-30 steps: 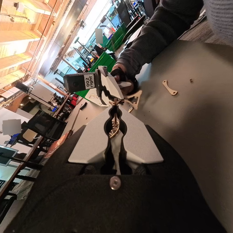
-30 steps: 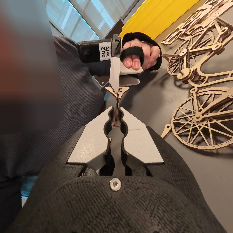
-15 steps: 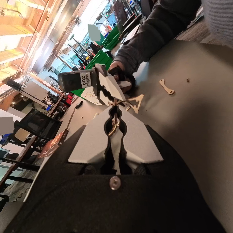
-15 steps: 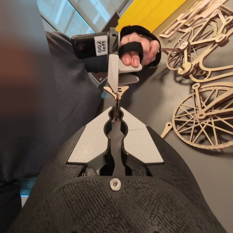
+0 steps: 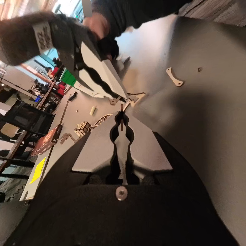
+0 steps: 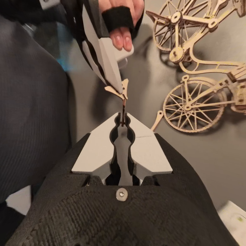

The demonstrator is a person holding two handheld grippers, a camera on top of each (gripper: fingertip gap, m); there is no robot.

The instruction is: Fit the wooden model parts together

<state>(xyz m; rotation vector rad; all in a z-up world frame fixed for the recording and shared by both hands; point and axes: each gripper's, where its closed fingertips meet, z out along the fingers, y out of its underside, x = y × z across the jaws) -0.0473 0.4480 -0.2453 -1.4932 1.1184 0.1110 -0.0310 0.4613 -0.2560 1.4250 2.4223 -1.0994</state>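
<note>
Your right claw is clamped on a thin wooden strip, seen edge-on, whose far end meets the flat winged wooden piece pinched at the tip of your left claw. From the right wrist view the two parts touch just above your right claw, held up off the grey desk; whether the strip sits in a slot there is too small to tell. In the left wrist view your left claw is closed on its piece, seen edge-on as a thin sliver, and your right claw comes down from the upper left, blurred. To the right of the joined parts lies the wooden bicycle model, flat on the desk, with a small loose lever piece just beside its nearer wheel. Well right of the claws in the left wrist view, a curved wooden link lies alone.
</note>
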